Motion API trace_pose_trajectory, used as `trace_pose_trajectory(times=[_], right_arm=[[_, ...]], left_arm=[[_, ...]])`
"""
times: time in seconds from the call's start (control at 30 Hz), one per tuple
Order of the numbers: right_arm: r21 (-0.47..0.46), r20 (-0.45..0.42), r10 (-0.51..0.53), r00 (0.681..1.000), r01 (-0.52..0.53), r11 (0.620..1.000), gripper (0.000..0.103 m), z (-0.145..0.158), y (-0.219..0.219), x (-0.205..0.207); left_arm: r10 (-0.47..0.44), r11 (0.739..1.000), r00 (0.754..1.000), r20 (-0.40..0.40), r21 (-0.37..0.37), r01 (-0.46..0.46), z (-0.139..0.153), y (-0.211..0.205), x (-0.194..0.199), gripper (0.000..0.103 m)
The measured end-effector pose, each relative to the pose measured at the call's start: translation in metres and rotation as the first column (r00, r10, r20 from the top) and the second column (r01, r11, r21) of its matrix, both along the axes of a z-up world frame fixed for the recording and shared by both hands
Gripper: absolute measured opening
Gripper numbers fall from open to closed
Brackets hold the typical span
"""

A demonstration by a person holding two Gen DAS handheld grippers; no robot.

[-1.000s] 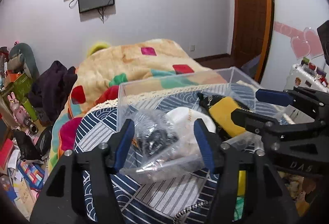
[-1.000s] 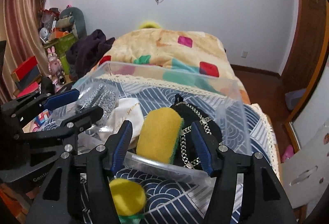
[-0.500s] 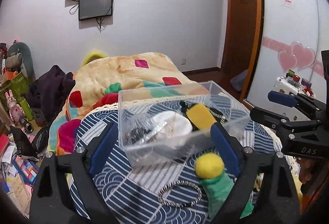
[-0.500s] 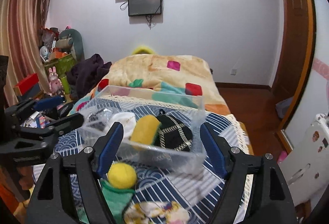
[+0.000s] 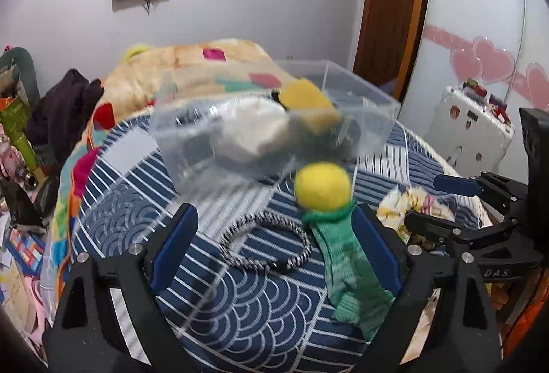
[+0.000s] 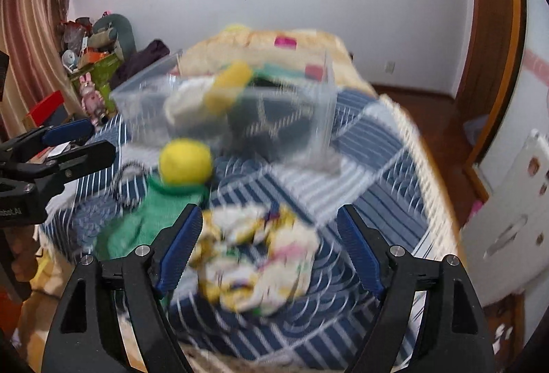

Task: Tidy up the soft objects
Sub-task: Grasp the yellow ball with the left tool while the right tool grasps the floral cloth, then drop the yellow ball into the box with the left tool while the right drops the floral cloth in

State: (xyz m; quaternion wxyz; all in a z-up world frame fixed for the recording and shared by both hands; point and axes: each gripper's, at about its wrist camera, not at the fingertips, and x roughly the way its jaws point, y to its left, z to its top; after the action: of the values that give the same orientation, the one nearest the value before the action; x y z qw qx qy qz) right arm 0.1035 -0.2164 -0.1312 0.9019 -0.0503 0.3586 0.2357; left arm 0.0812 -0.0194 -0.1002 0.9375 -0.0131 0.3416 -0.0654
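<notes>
A clear plastic box (image 5: 363, 98) stands on the blue patterned cloth (image 5: 240, 311); it holds a yellow sponge (image 5: 308, 98), a white soft item (image 5: 254, 129) and dark items. In front of it lie a yellow ball (image 5: 322, 186) on a green sock (image 5: 346, 266), a black-and-white hair tie (image 5: 264, 246) and a crumpled yellow-white floral cloth (image 6: 260, 253). My left gripper (image 5: 274, 253) is open and empty over the hair tie and sock. My right gripper (image 6: 267, 249) is open and empty, around the floral cloth. The box (image 6: 322, 105), ball (image 6: 185, 162) and sock (image 6: 144, 222) show blurred in the right wrist view.
A bed with an orange patchwork blanket (image 5: 192, 61) lies behind the table. Clutter and toys (image 6: 92, 92) are piled at the left. A white suitcase (image 5: 470, 129) and a wooden door (image 5: 391, 6) are at the right.
Both grippers have pulled back from the box and opened wide. The views now tilt down onto the ball, sock, hair tie and floral cloth in front of the box.
</notes>
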Motion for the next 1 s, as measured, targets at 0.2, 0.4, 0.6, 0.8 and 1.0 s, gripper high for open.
trace_pose_trajectory(times=[0.2, 0.4, 0.6, 0.8, 1.0], right_arm=[[-0.04, -0.033, 0.043, 0.999, -0.044, 0.998, 0.078, -0.014, 0.009, -0.007], [-0.05, -0.014, 0.055, 0.998, -0.055, 0.997, 0.057, -0.015, 0.01, -0.009], [-0.02, -0.005, 0.022, 1.0, -0.023, 1.0, 0.023, -0.012, 0.0, -0.005], [0.02, 0.037, -0.029, 0.999, 0.028, 0.999, 0.02, 0.001, -0.012, -0.004], [0.037, 0.1, -0.039, 0.994, 0.036, 0.999, 0.02, 0.022, -0.012, -0.002]], left_arm=[[-0.043, 0.998, 0.998, -0.054, -0.049, 0.041, -0.011, -0.012, 0.019, 0.075], [-0.065, 0.994, 0.994, -0.093, -0.097, 0.056, -0.017, -0.019, 0.045, 0.06], [-0.109, 0.99, 0.989, -0.105, -0.102, 0.098, -0.02, -0.029, 0.056, 0.042], [-0.101, 0.992, 0.992, -0.07, -0.083, 0.095, -0.011, -0.028, 0.047, 0.041], [-0.073, 0.994, 0.997, 0.023, -0.085, 0.075, 0.02, -0.019, 0.035, 0.041]])
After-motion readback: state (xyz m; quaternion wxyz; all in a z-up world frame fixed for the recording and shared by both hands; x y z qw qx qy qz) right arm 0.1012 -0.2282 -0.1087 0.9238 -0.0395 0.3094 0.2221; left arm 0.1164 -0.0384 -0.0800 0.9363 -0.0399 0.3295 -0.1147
